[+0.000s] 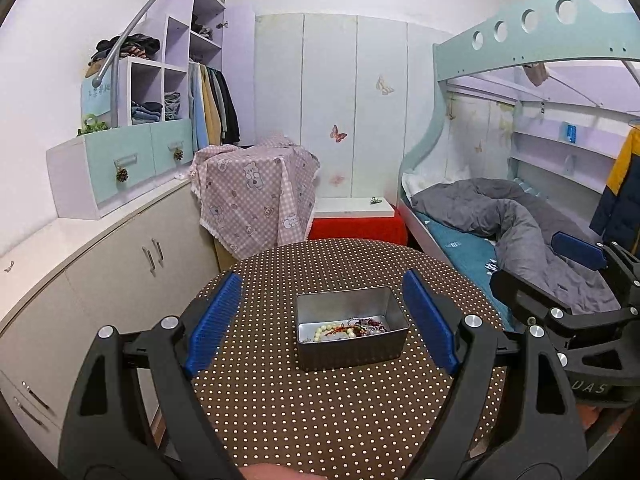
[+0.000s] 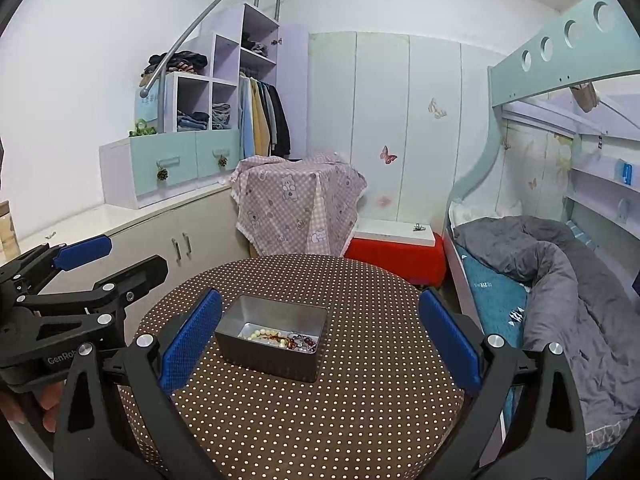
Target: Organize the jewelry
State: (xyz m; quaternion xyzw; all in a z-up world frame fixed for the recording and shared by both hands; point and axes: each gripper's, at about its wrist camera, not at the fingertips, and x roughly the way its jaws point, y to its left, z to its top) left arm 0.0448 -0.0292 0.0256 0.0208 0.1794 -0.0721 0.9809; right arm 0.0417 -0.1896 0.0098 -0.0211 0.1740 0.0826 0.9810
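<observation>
Left gripper (image 1: 322,322): black frame with blue ribbed pads, nearest the lens in the left wrist view; its fingers stand spread wide, nothing between the pads, hanging over the near half of the table.
Right gripper (image 2: 320,334): same black-and-blue build, likewise spread wide and empty; in the left wrist view it sits at about 3 o'clock of the left one.
Table (image 1: 340,420): round top under a brown cloth with pale dots, bare except for the tin.
Tin (image 1: 352,328): open rectangular grey metal box, standing flat near the table's middle, at 12 o'clock from both grippers and clear of all pads.
Jewelry (image 1: 344,328): heap on the tin's floor; a strand of cream beads, something orange-red, darker purple-red beads and small pale pieces, tangled so that single items cannot be told apart.
Progress: judged finished or nearly so, since every piece seen lies inside the tin and none on the cloth.
Left to do: perhaps nothing; no lid is visible.
Beyond: red stool (image 1: 358,228) at 12 o'clock.
</observation>
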